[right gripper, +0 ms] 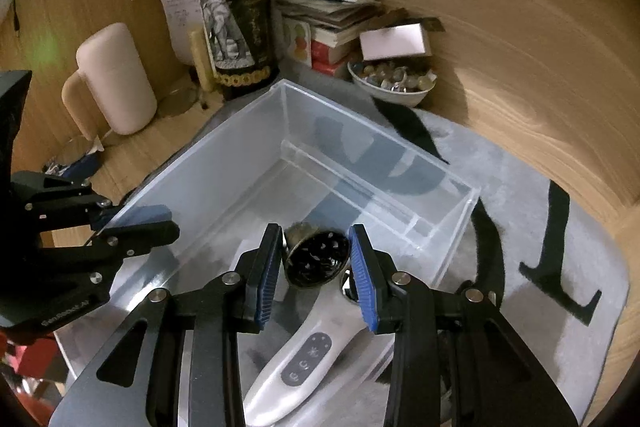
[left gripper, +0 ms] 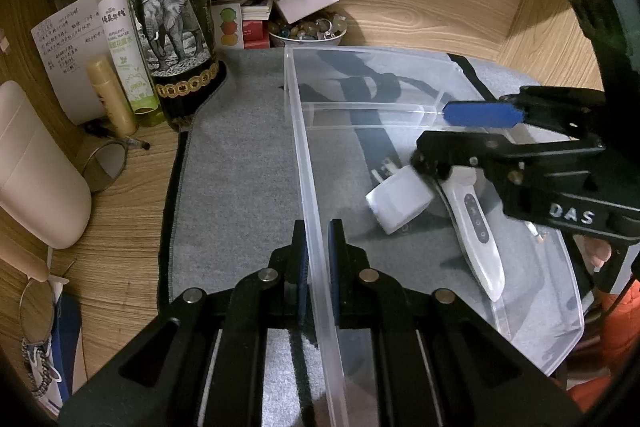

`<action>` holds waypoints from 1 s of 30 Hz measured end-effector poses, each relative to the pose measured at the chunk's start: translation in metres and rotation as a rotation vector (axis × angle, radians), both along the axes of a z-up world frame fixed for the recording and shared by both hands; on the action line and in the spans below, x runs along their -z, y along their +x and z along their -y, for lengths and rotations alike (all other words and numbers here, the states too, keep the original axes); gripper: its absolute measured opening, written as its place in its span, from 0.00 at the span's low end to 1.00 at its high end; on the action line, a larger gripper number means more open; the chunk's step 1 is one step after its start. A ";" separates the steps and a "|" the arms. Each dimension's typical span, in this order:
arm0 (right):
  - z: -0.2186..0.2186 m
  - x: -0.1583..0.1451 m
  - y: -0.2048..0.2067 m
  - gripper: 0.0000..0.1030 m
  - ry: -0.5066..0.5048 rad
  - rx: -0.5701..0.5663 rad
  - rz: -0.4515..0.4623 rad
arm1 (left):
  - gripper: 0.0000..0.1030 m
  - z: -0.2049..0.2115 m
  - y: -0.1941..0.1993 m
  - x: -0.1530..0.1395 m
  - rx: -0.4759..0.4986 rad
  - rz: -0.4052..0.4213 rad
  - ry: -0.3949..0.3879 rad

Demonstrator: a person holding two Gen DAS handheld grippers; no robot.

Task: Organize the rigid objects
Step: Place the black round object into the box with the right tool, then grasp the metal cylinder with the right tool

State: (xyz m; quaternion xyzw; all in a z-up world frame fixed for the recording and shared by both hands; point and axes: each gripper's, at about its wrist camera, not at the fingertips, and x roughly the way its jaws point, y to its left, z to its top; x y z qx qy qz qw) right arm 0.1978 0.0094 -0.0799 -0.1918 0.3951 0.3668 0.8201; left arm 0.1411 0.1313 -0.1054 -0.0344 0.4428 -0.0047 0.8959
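Clear bin (left gripper: 316, 211) — its left wall clamped by the left gripper (left gripper: 318, 259); right gripper (right gripper: 316, 275) fingers apart over a dark metal bell (right gripper: 316, 257) — touching nothing.

Charger (left gripper: 400, 201) beside handheld device (left gripper: 476, 227) — both in bin (left gripper: 308, 163) on mat (left gripper: 240, 163).

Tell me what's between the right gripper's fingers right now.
In the right wrist view, a dark perforated round cap sits between the open right gripper fingers, inside the clear bin.

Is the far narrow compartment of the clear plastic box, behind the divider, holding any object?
No: in the right wrist view the narrow compartment of the clear plastic box shows only bare plastic with the mat pattern beneath.
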 end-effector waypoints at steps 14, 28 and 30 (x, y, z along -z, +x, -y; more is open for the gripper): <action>0.033 -0.039 -0.014 0.60 0.068 0.079 0.149 | 0.08 -0.001 0.000 0.000 -0.001 -0.001 -0.001; 0.119 -0.047 -0.012 0.66 0.070 0.276 0.190 | 0.08 -0.002 0.000 -0.001 -0.004 -0.003 0.006; 0.127 -0.037 -0.012 0.66 0.056 0.303 0.168 | 0.08 -0.002 0.000 0.000 -0.005 -0.003 0.008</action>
